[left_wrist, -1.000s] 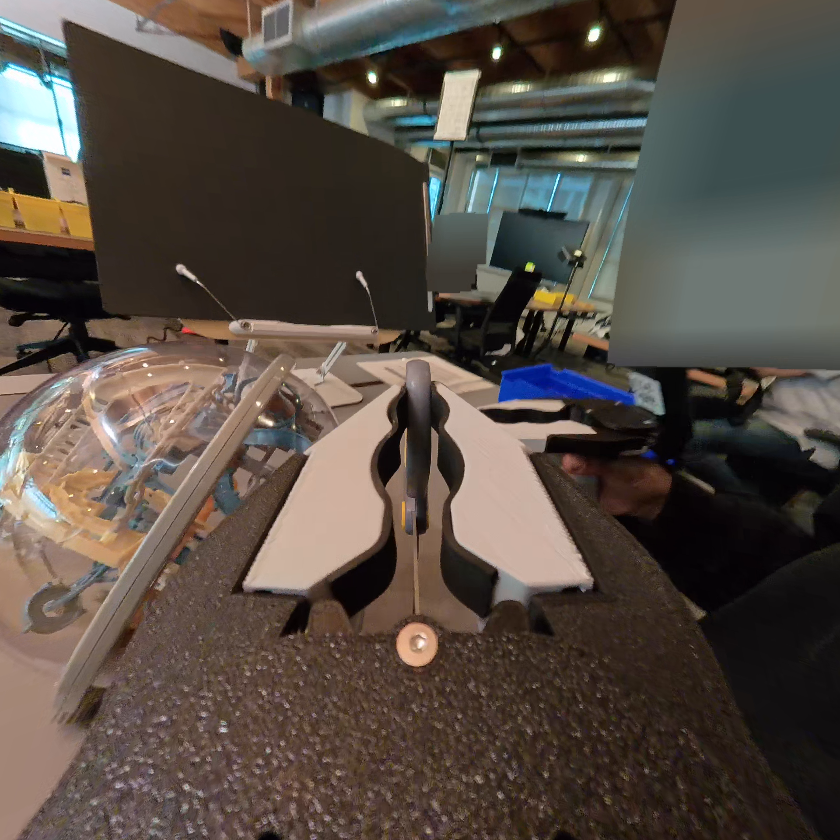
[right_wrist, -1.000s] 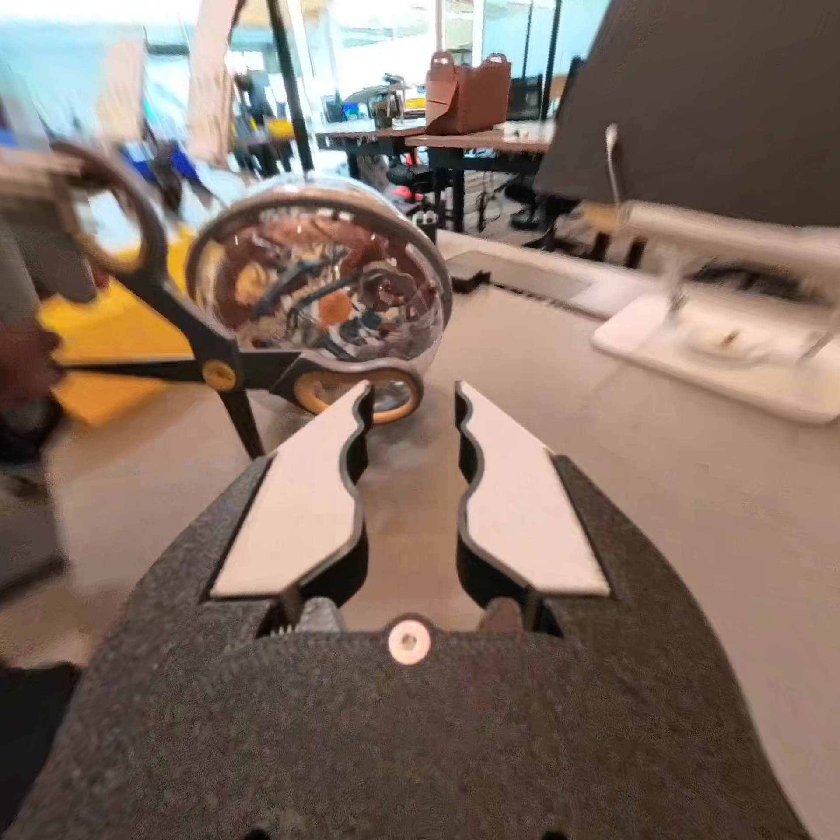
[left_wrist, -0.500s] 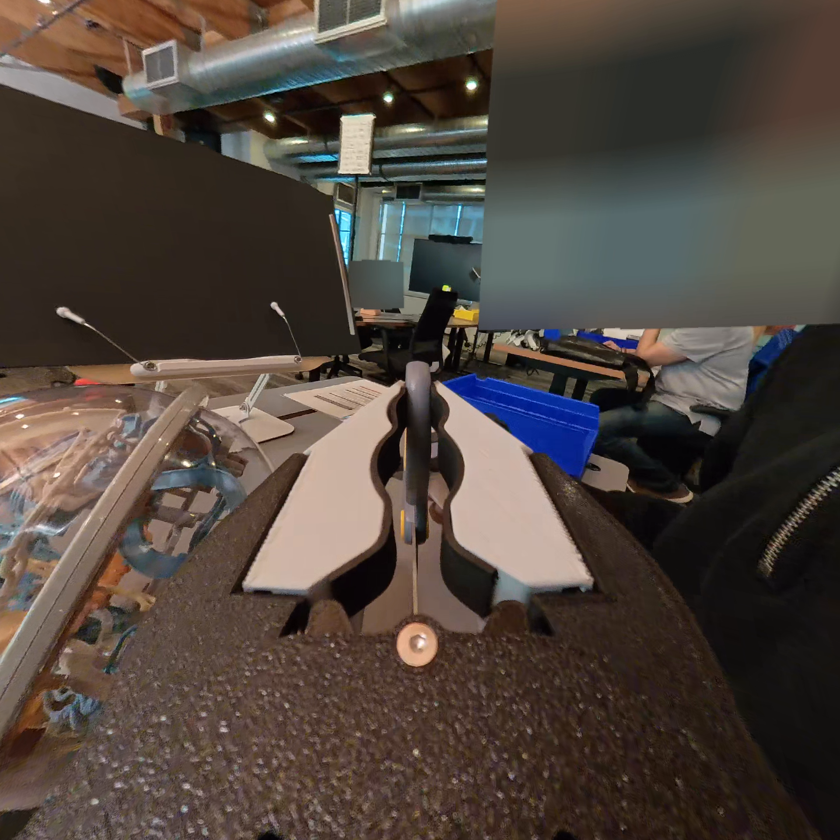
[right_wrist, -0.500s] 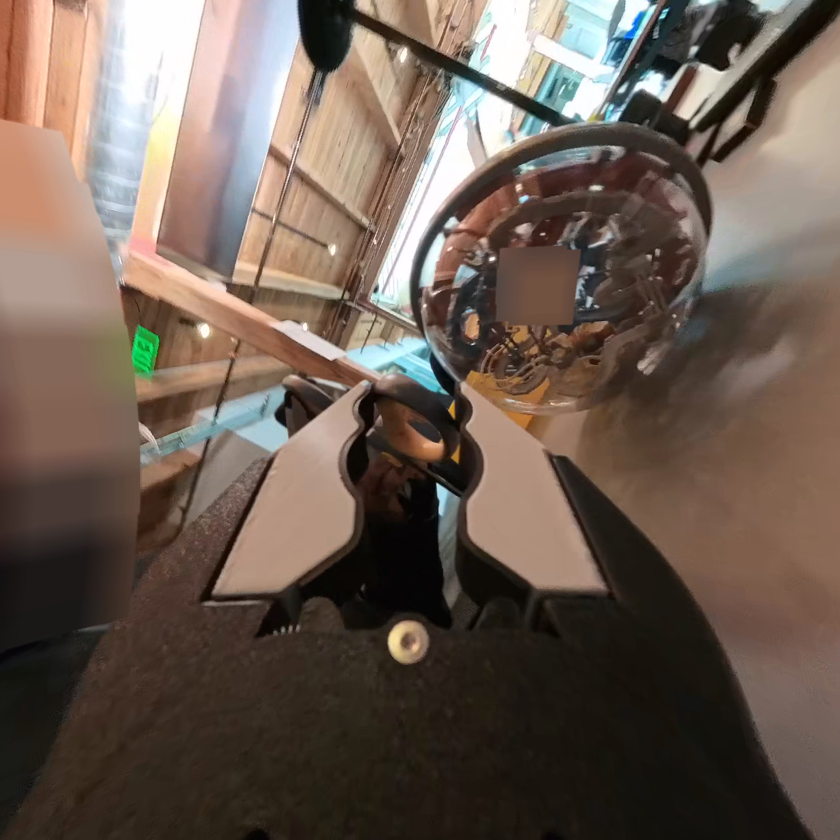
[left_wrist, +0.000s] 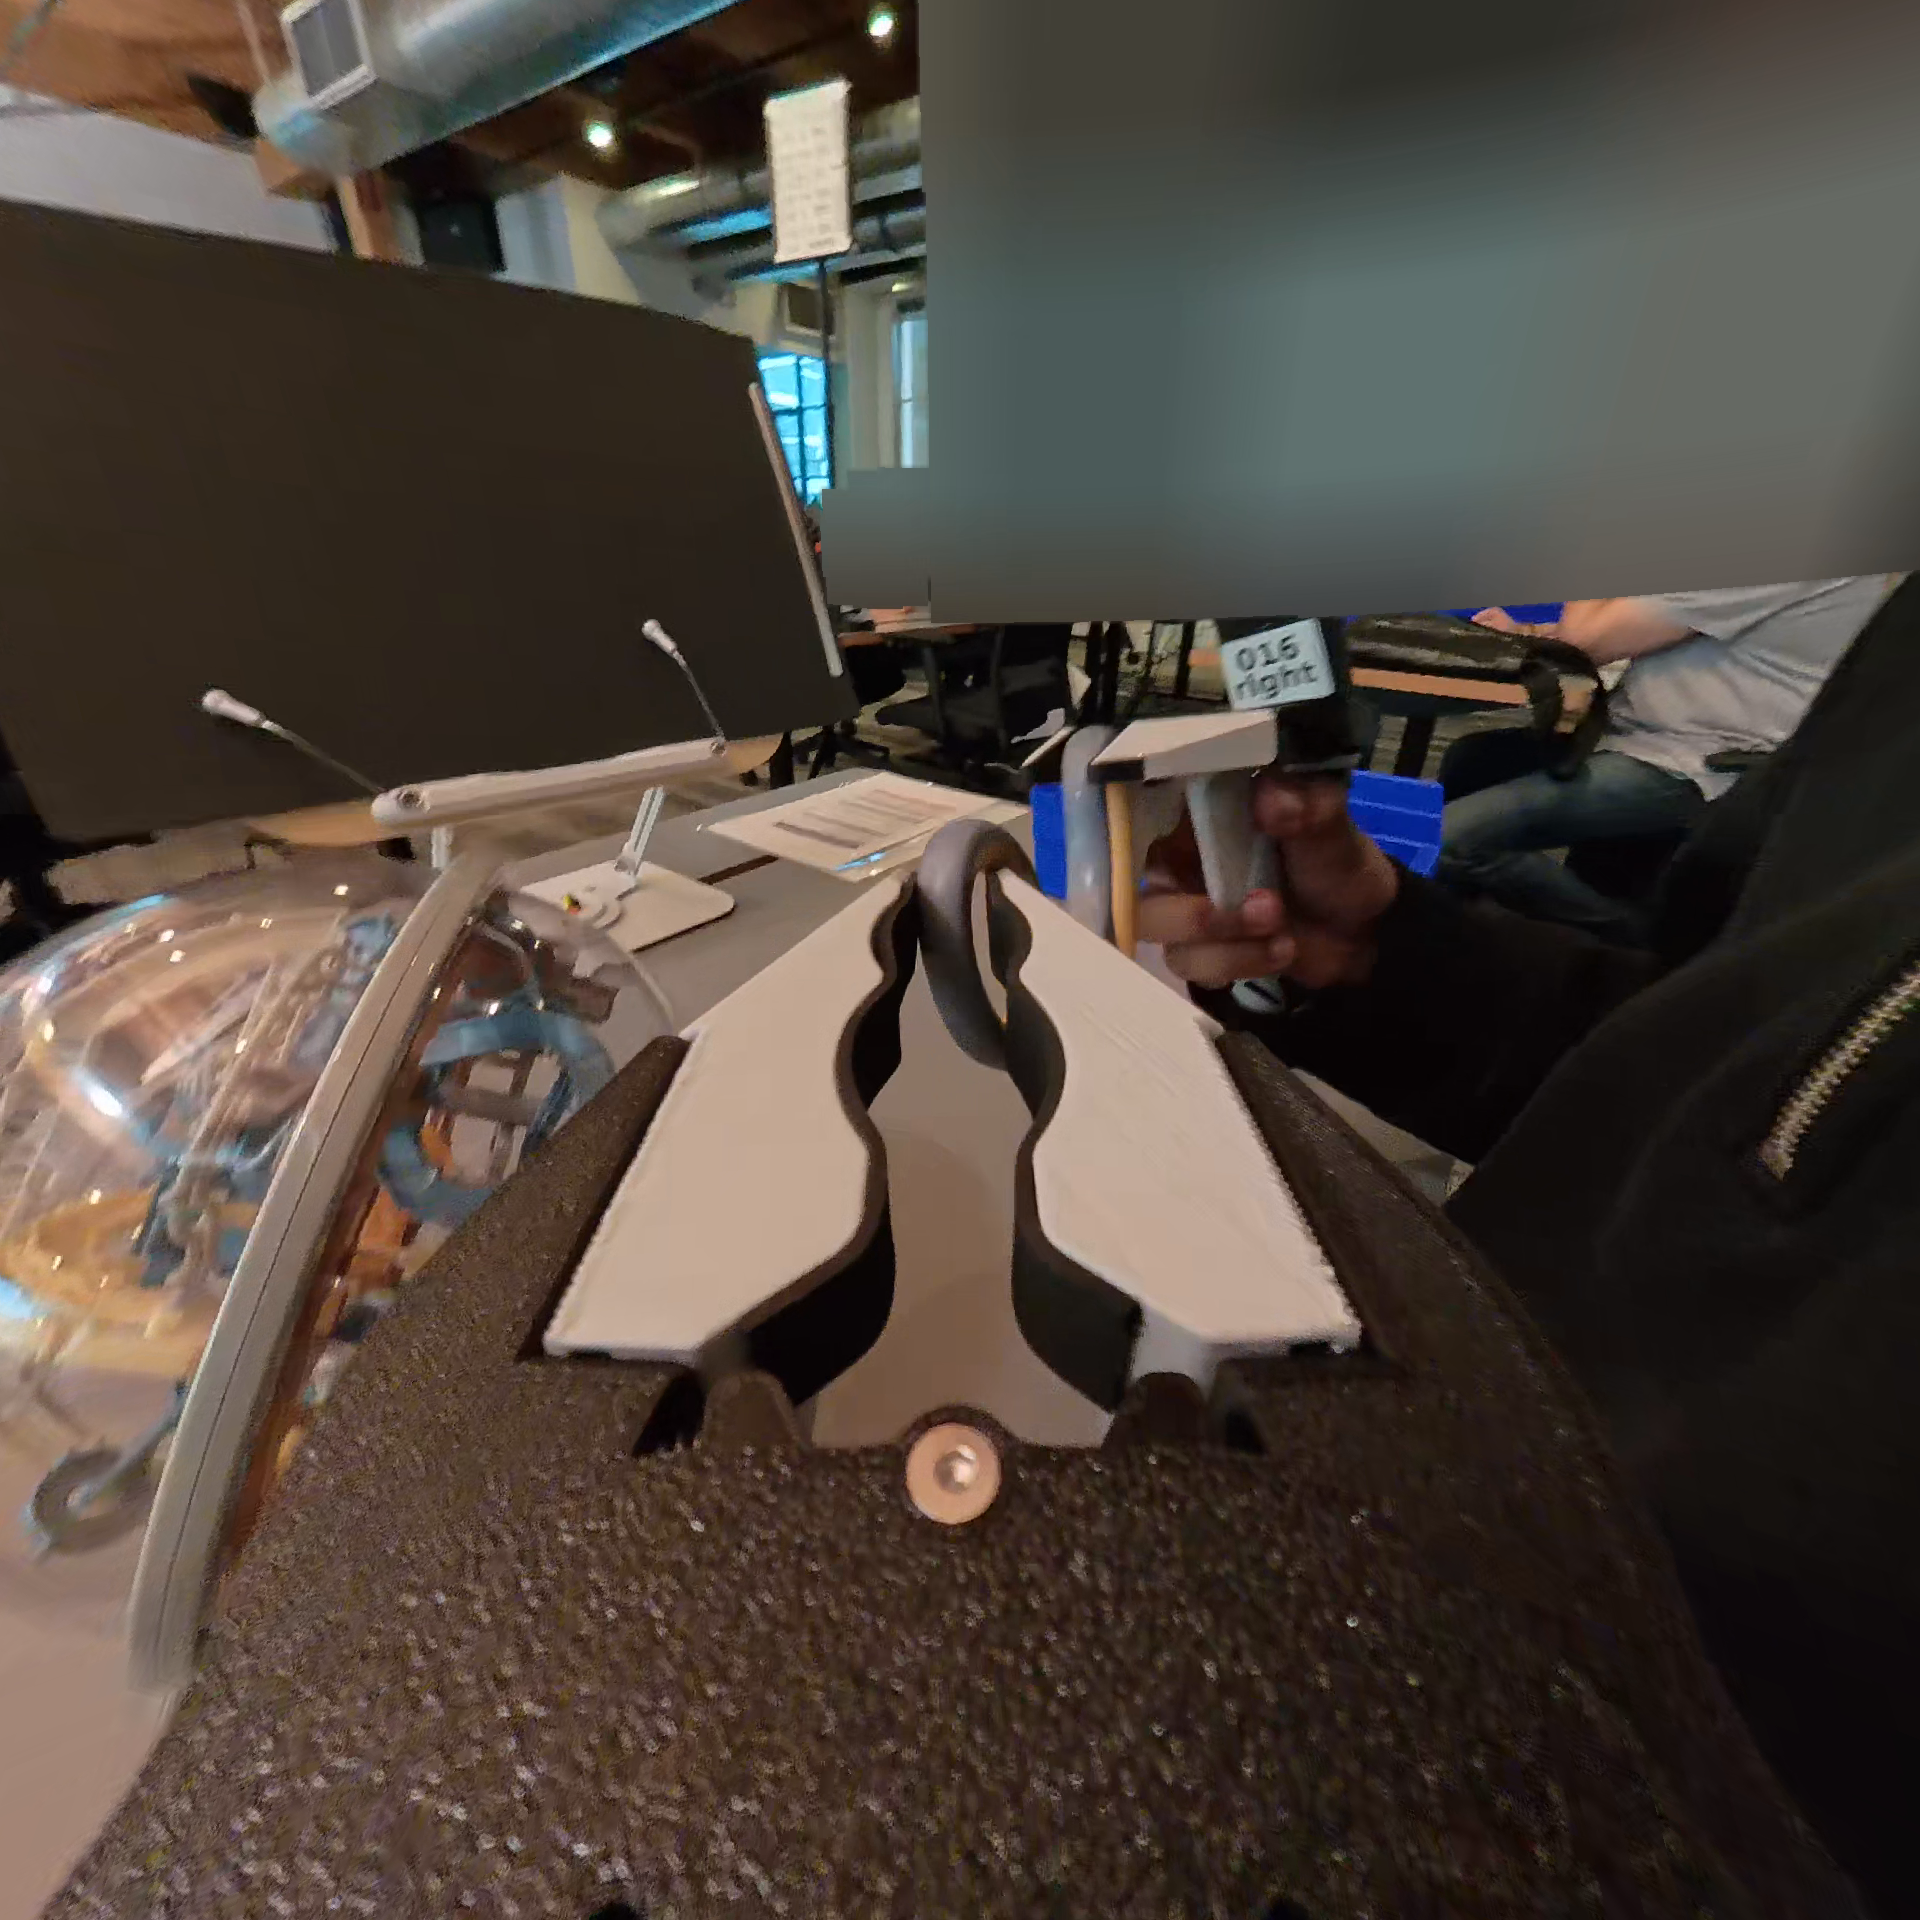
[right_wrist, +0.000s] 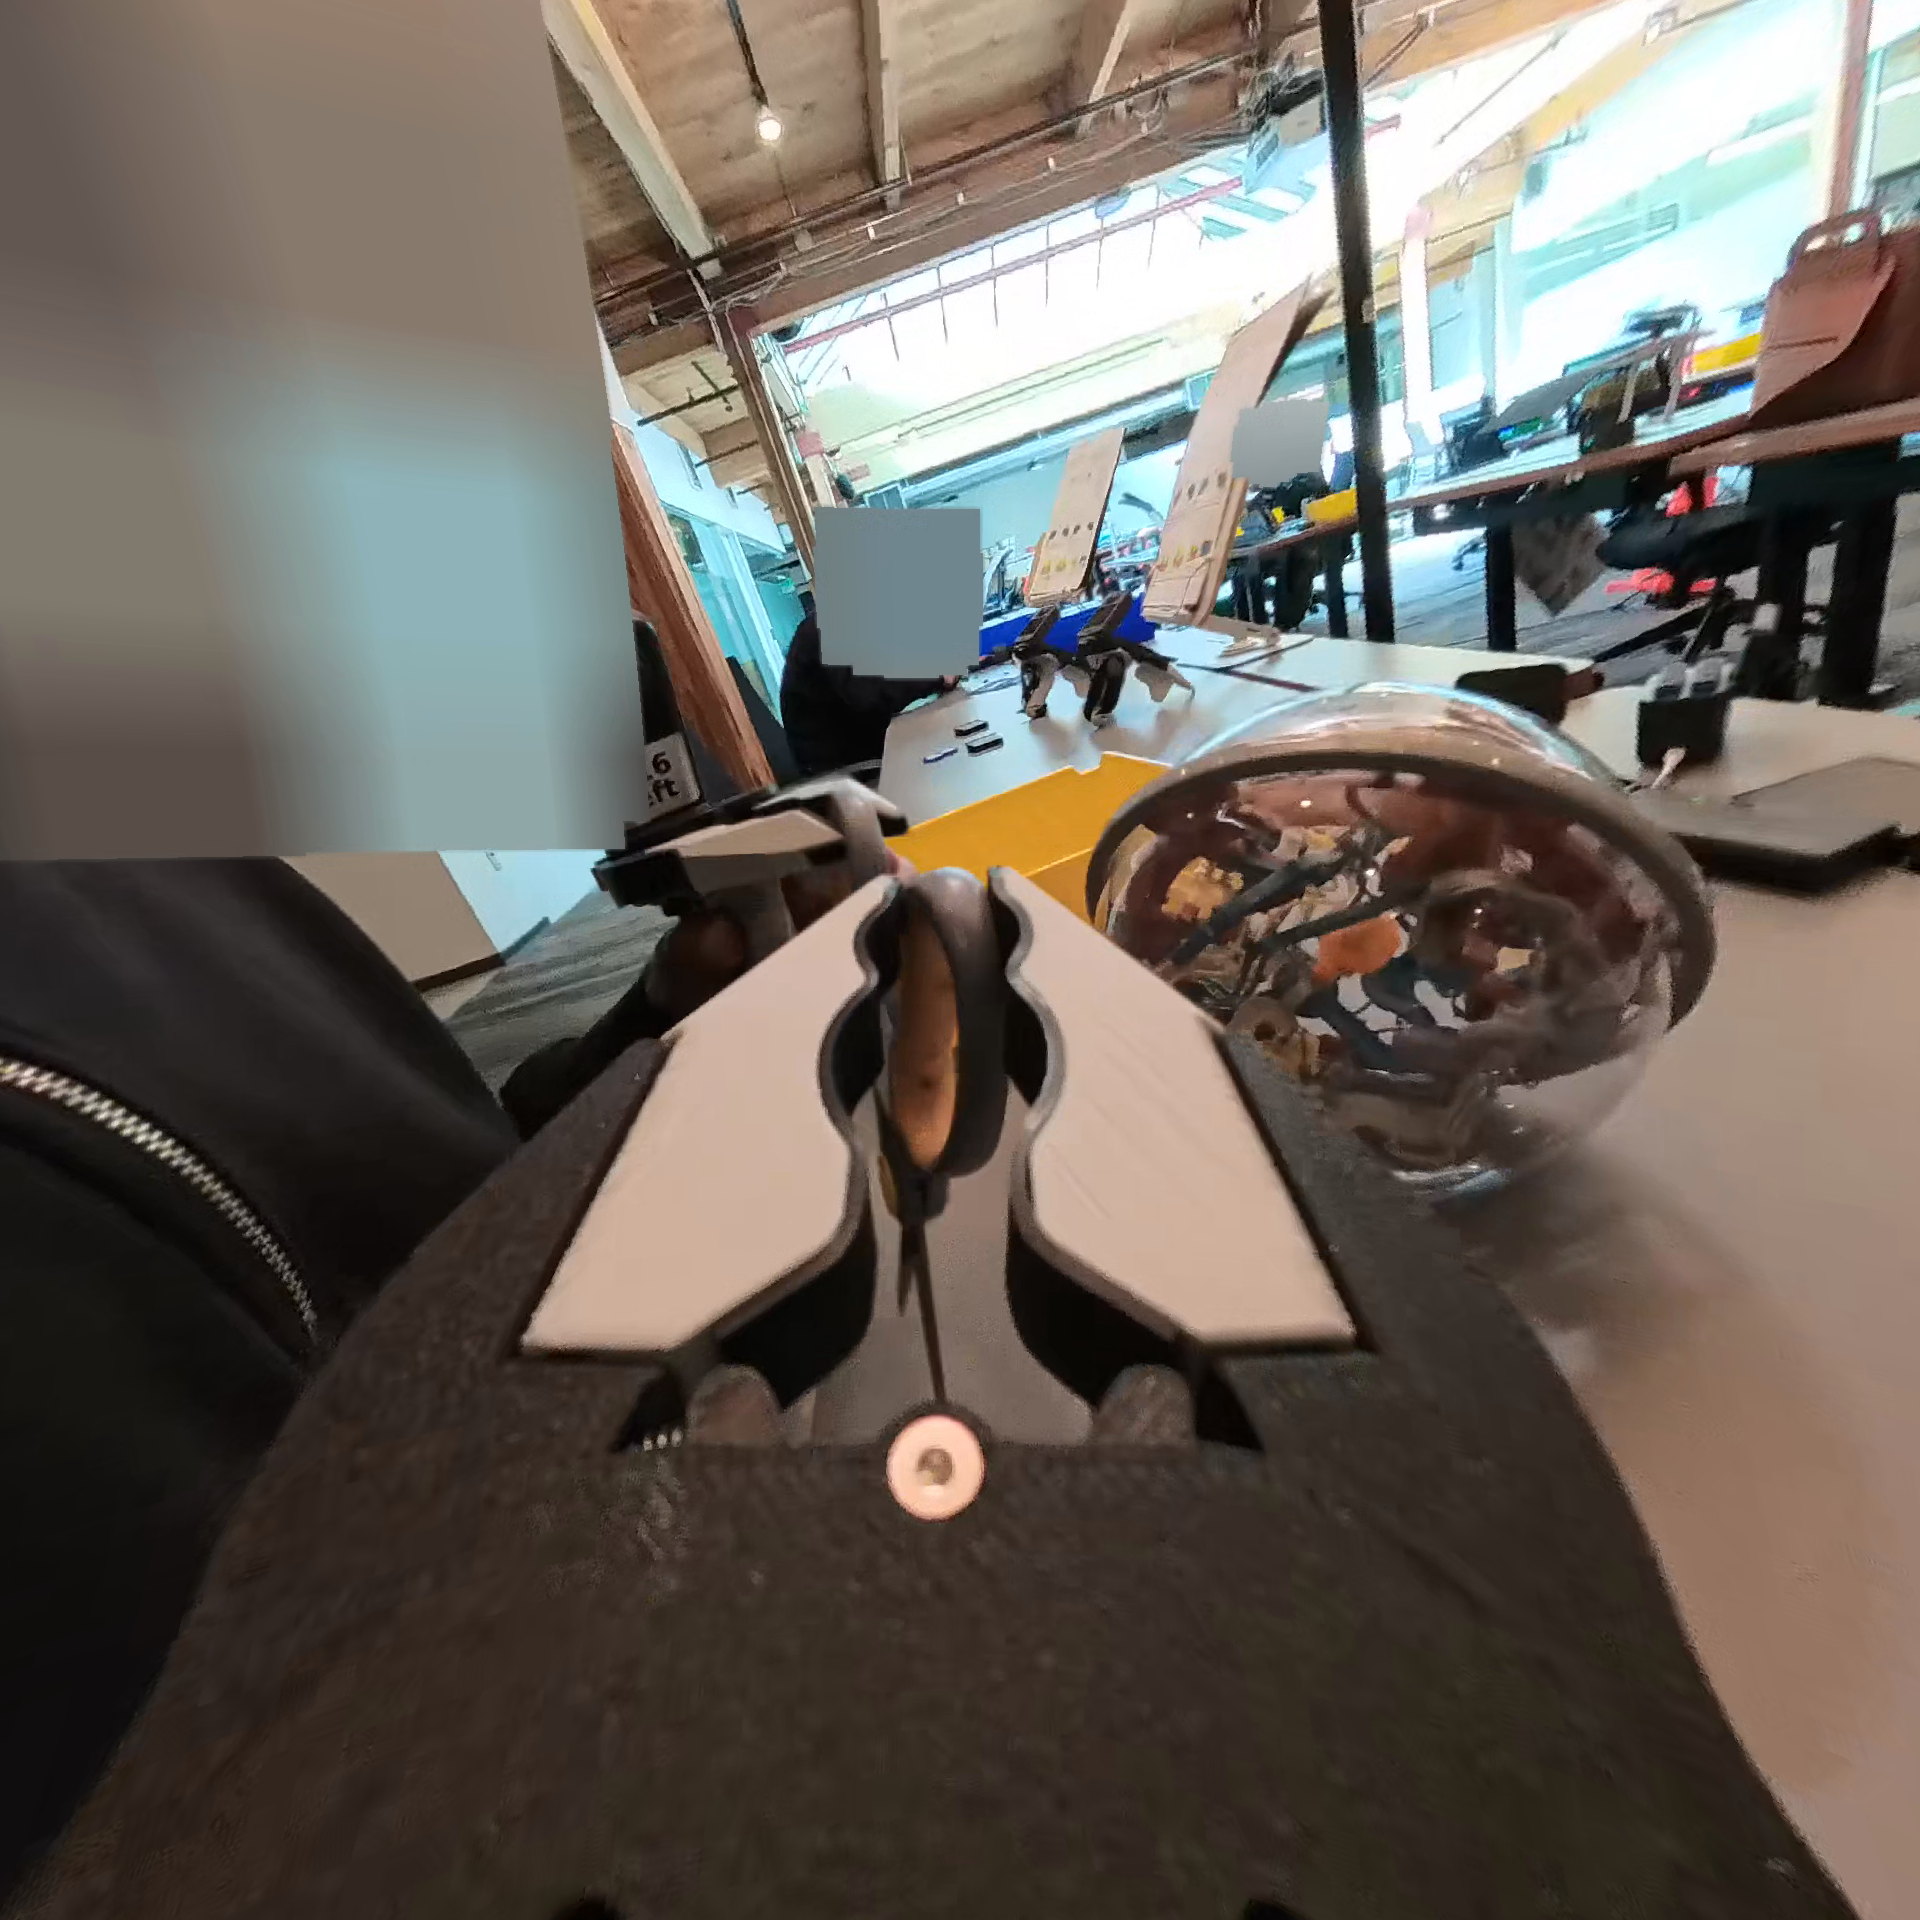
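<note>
A pair of scissors with dark handle loops is held between both grippers. My left gripper (left_wrist: 958, 894) is shut on one grey handle loop (left_wrist: 961, 966). The second loop (left_wrist: 1093, 831), lined in tan, sits in the other gripper just beyond, held by a hand (left_wrist: 1299, 894). My right gripper (right_wrist: 943, 883) is shut on that tan-lined loop (right_wrist: 935, 1039), with the blade (right_wrist: 923, 1288) edge-on toward the camera. A clear maze ball (left_wrist: 208, 1091) lies on the table left of my left gripper and also right of my right gripper (right_wrist: 1403, 977).
A black divider panel (left_wrist: 364, 540) stands behind a white desk stand (left_wrist: 623, 894). A blue bin (left_wrist: 1392, 821) and a paper sheet (left_wrist: 862, 821) lie farther back. A yellow bin (right_wrist: 1018, 821) sits behind the ball. A dark jacket (left_wrist: 1714, 1247) is close on the right.
My right gripper was open facing the ball, then swung to the scissors and shut on their handle loop. My left gripper kept its hold while the scissors turned in it.
</note>
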